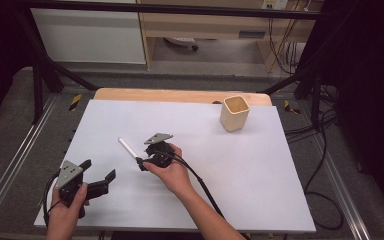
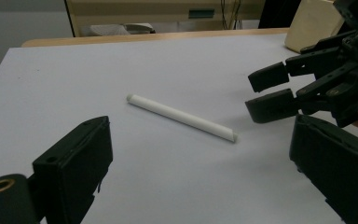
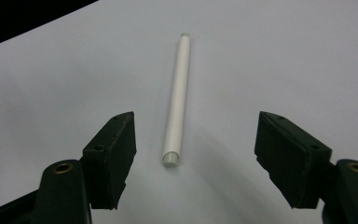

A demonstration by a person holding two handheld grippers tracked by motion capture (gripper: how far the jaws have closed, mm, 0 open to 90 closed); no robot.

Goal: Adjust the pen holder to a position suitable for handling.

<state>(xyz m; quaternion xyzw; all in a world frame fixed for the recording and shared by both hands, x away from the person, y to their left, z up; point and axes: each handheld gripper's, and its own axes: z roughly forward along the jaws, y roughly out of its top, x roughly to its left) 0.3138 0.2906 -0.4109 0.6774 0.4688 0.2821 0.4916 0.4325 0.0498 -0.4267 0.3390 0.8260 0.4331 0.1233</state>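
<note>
The right tool point(image 1: 141, 163), held near the middle of the high view, has its jaws spread, with the near end of the white stick point(image 1: 127, 147) just ahead of the gap between them and touching neither. The left tool point(image 1: 99, 180), at the lower left of that frame, is also spread and holds nothing. Both are over the white tabletop point(image 1: 240, 170). A beige square cup point(image 1: 234, 113) stands upright toward the upper right, well apart from the stick. The stick lies flat, slim, plain, round-ended; any marking on it is too small to make out. The person's forearms are cut off at the bottom edge.
</note>
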